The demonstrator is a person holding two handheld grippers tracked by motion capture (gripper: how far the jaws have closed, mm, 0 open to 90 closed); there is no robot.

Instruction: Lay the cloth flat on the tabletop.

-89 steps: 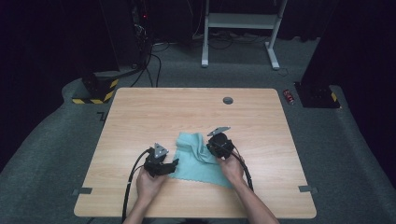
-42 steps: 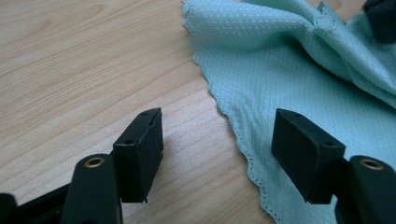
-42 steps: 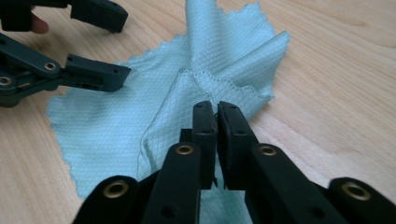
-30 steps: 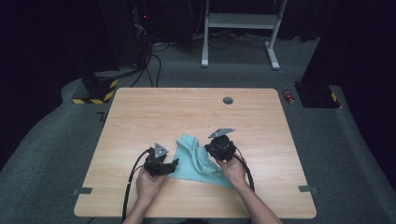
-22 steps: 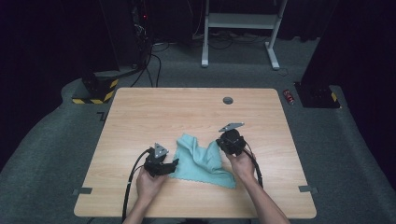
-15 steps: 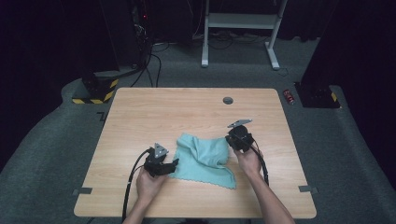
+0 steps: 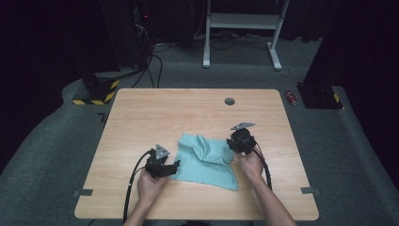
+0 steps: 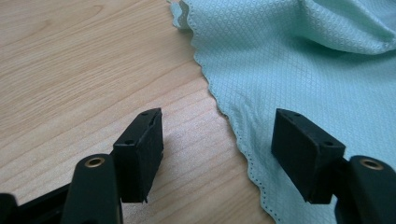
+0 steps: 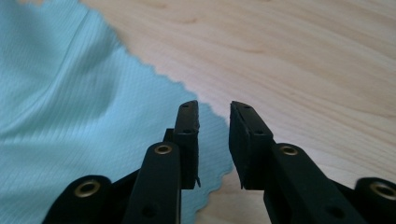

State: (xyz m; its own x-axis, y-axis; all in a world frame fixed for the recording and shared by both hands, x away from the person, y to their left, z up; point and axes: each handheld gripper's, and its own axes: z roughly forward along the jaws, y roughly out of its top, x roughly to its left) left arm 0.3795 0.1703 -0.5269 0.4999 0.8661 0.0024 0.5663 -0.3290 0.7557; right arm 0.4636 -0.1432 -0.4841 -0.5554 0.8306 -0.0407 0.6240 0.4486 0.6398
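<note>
- Cloth (image 7: 207,157), pale teal with a scalloped edge, lies rumpled on the wooden bench (image 7: 141,117), between the two grippers.
- Left gripper (image 8: 217,154) sits at the cloth's left edge, jaws spread wide, one over bare wood and one over fabric.
- Right gripper (image 9: 214,140) is at the cloth's right edge, jaws a narrow gap apart, pinching nothing.

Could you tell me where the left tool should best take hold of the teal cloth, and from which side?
Probably the scalloped edge of the teal cloth nearest the left tool. That edge lies flat on the table between its open jaws, so come in low from the bare-wood side and pinch the hem.
</note>
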